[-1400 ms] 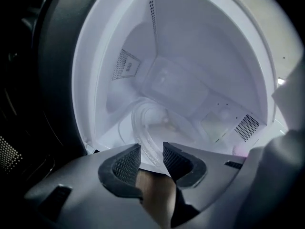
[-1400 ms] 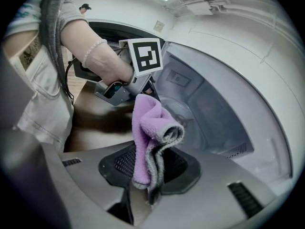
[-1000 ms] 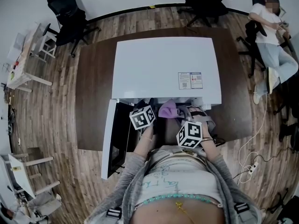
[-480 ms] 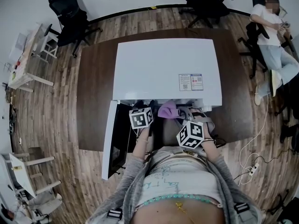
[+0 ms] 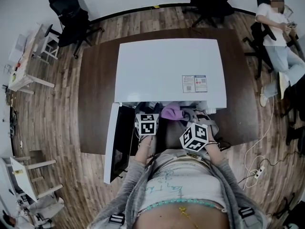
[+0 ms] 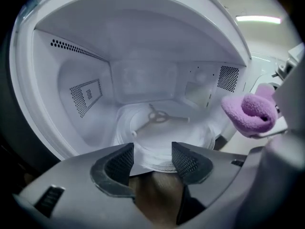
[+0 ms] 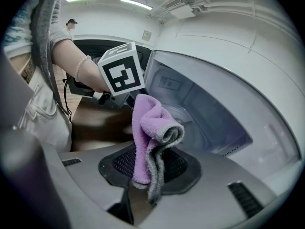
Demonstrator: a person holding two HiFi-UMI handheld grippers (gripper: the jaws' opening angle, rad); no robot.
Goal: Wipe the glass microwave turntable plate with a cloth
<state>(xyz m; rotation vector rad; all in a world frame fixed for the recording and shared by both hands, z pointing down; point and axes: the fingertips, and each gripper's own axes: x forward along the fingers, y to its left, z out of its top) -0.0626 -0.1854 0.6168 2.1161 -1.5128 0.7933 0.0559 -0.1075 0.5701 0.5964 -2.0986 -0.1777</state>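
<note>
Office-style room, set up as a workspace.
Black swivel chairs [image 5: 69, 15] on a wood-plank floor [image 5: 52, 128], a white microwave [image 5: 167, 70] on a dark table [image 5: 95, 104], a power strip [image 5: 258, 170], 1 person [image 5: 279, 37] seated aside.

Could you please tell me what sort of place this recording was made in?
Probably an office or lab workroom rather than a kitchen: the microwave sits on a dark table on a wood-plank floor, with black swivel chairs around it and a power strip lying nearby.
</note>
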